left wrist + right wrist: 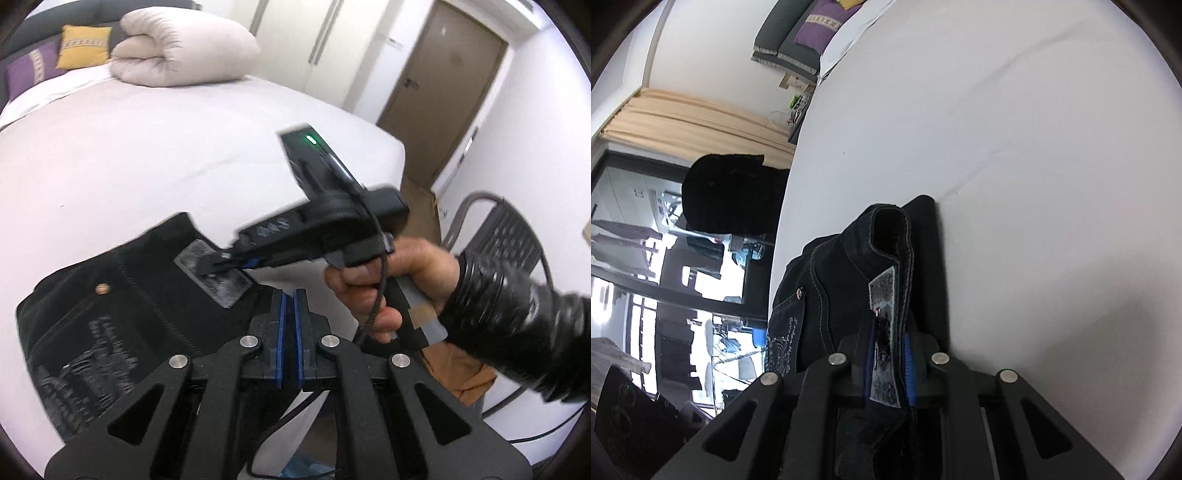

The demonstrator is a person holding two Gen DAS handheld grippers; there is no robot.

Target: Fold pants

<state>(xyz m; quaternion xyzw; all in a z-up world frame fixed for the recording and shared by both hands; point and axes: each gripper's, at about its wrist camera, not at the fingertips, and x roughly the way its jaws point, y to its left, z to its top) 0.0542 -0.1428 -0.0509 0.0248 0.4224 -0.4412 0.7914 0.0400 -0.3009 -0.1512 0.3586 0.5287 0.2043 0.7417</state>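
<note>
Both views are bright and evenly lit, with strong fisheye bending and dark vignetted corners. In the left wrist view the white bed sheet (155, 162) is nearly blown out, and the person's right hand (391, 284) and the black handheld right gripper (218, 264) it carries are smeared by motion blur. In the right wrist view daylight glares through the large dark-framed window (683, 295), the dark denim pants (849, 266) lose detail in shadow, and a soft grey shadow falls on the sheet at lower right.

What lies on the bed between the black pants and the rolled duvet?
Only bare white sheet separates the pants from the duvet, as the left wrist view shows.
</note>
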